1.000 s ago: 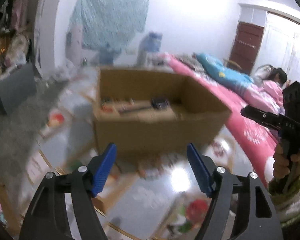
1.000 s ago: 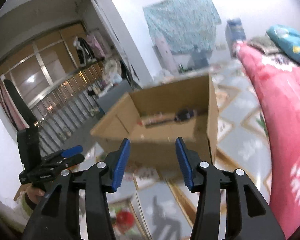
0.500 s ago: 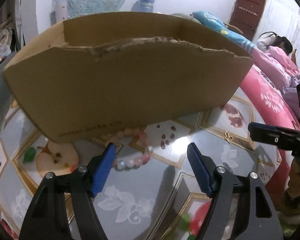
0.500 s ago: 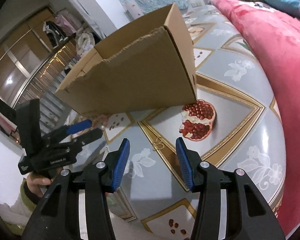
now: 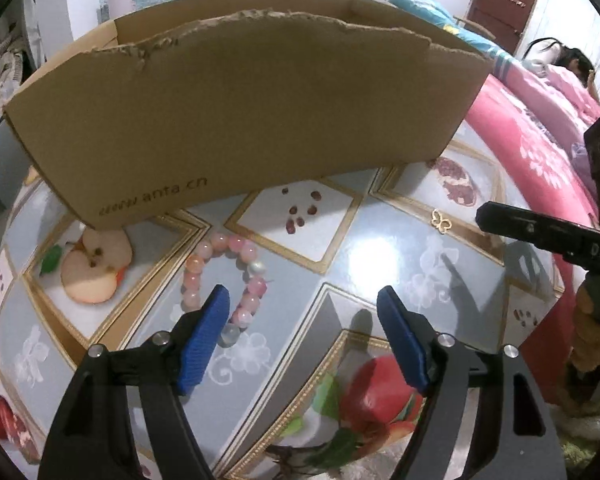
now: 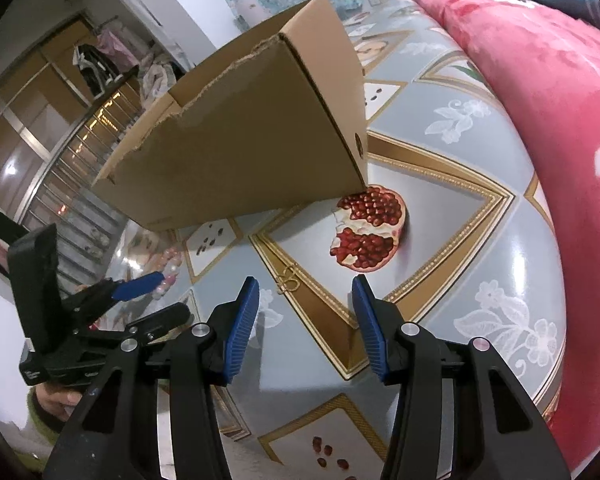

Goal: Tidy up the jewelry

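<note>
Left wrist view: the left gripper (image 5: 302,336) is seen with its blue fingers (image 5: 204,340) set wide and opening further, nothing being pressed between the pads. A pink bead bracelet (image 5: 224,276) lies on the patterned floor (image 5: 380,248), looped just ahead of the left finger; its nearest beads are partly covered by that finger's tip, and contact cannot be told. Most of the loop sits outside the gap, to the left of its middle. A small gold butterfly charm (image 5: 441,221) is seen further ahead and to the right of the right finger, well apart from it. A cardboard box (image 5: 240,120) stands beyond the bracelet, its torn rim facing the fingers.

From the right wrist view, the right gripper (image 6: 304,320) is held with its fingers (image 6: 242,328) about half open and empty. The gold charm (image 6: 287,280) lies on the floor just ahead of the left finger's tip, slightly inside the gap, untouched. The box (image 6: 252,128) stands further ahead, and the left gripper (image 6: 152,296) is seen to the left, its upper finger over the bracelet (image 6: 168,272).
</note>
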Demonstrator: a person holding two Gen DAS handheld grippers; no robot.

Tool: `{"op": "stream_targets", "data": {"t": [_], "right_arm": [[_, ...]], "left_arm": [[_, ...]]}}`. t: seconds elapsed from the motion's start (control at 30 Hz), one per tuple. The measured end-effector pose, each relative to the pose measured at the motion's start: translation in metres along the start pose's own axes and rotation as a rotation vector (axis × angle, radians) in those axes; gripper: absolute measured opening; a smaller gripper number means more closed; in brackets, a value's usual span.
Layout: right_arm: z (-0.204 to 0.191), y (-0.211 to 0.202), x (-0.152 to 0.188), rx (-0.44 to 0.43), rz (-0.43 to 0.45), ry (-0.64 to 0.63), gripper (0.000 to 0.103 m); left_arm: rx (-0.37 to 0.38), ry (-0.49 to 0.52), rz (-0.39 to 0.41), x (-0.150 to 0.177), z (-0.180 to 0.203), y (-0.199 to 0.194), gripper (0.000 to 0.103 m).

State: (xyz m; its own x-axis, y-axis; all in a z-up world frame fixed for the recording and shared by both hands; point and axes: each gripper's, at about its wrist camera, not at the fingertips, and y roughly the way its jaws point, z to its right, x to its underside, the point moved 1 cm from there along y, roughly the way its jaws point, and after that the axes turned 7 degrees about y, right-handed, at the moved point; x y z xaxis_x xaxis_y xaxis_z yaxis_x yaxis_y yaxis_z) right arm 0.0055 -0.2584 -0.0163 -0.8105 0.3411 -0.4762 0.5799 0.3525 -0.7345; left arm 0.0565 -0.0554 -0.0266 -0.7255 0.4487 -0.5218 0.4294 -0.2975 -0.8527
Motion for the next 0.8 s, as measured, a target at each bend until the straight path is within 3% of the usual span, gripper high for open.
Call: {"op": "stream_targets", "data": {"t": [0.2, 0.8], "right_arm": [[-0.003, 0.002, 0.0, 0.03, -0.009, -0.024, 0.06], [-0.003, 0.005, -0.004, 0.021, -0.031, -0.014, 0.064]], "left_arm": [[-0.048, -0.001, -0.029, -0.006, 0.012, 0.008, 0.083], [-0.096, 0.006, -0.044, -0.015, 0.031, 0.02, 0.089]]}}
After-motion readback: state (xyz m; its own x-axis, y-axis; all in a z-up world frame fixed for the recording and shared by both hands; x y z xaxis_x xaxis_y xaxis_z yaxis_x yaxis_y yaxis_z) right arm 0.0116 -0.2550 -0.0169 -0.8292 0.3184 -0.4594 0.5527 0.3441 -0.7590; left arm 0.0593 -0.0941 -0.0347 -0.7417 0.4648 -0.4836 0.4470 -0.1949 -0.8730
